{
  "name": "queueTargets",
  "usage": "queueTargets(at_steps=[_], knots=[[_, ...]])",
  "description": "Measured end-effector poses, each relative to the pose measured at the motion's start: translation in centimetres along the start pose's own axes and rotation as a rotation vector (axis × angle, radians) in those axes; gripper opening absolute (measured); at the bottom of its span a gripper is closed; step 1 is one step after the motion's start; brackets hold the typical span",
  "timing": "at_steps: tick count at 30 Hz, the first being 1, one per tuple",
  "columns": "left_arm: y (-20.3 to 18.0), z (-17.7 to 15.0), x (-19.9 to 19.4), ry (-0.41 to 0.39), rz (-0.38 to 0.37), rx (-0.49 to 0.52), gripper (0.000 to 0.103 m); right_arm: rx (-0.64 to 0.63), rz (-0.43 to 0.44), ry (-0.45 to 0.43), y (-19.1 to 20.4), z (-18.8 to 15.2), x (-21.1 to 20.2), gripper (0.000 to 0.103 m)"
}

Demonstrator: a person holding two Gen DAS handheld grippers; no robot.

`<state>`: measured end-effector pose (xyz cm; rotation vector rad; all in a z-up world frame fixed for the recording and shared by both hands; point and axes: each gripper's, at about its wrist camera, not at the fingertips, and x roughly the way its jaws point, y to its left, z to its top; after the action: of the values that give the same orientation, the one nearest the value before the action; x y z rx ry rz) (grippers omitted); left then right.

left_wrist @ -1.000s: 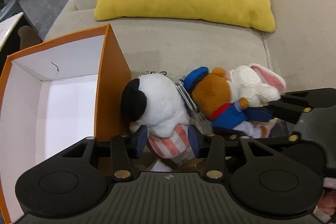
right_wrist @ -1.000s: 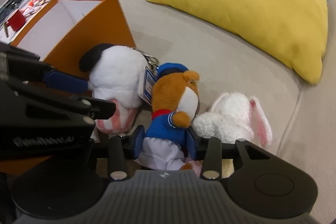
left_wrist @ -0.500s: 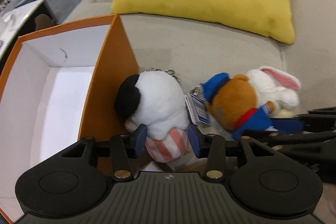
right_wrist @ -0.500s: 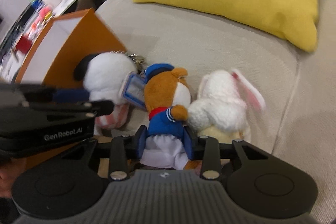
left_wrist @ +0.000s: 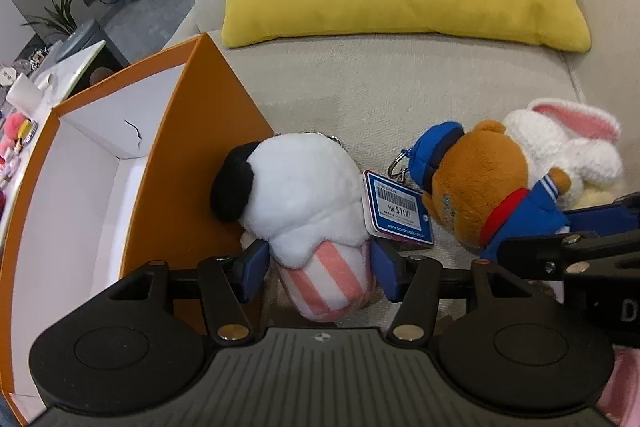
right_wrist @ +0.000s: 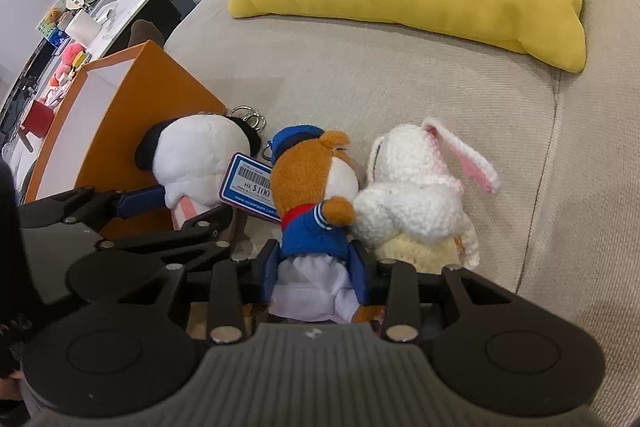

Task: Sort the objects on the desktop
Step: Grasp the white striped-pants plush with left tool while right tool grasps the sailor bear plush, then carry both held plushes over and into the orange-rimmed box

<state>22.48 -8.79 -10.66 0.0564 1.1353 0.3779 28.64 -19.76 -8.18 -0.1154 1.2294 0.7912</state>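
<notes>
Soft toys squash, so squeeze gently and lift each one straight up before you swing it over the orange box (left_wrist: pixel 188 155). Your left gripper (left_wrist: pixel 320 267) is closed on the dog (left_wrist: pixel 304 203), with its blue pads pressing the striped bottom part from both sides. The dog leans against the box wall, so pull it away a little first, or it may catch on the edge. Your right gripper (right_wrist: pixel 316 267) is closed on the bear (right_wrist: pixel 316 195), holding it low, by the white skirt under the blue shirt. Watch the price tag (right_wrist: pixel 252 187) between the dog and bear; it could snag. The bunny (right_wrist: pixel 416 199) touches the bear's arm on the right side and may tip over when you lift. All three toys lie on the couch (right_wrist: pixel 400 87), just beside the box.
</notes>
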Motion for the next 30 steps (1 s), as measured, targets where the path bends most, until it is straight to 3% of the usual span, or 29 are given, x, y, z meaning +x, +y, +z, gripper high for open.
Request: queueTargets(at_steps=[7,13,22,30], knots=[[-0.2,-0.6,0.4,-0.029,0.003,0.051,0.066,0.050,0.022,0.008,-0.5,-0.4,0.3,0.039],[0.3,-0.8,0.0,-0.051,-0.038,0.092,0.058,0.067,0.042,-0.008,-0.3,-0.4,-0.4,0.037],[2.9,-0.9,-2.8,-0.069,-0.242,0.051,0.056,0.101,0.070,-0.078,0.2,0.0,-3.1,0.037],[7.2,-1.7,-8.6,-0.165,-0.420,0.065,0.056,0.097,0.017,-0.162,2.9,-0.1,-6.1,0.037]])
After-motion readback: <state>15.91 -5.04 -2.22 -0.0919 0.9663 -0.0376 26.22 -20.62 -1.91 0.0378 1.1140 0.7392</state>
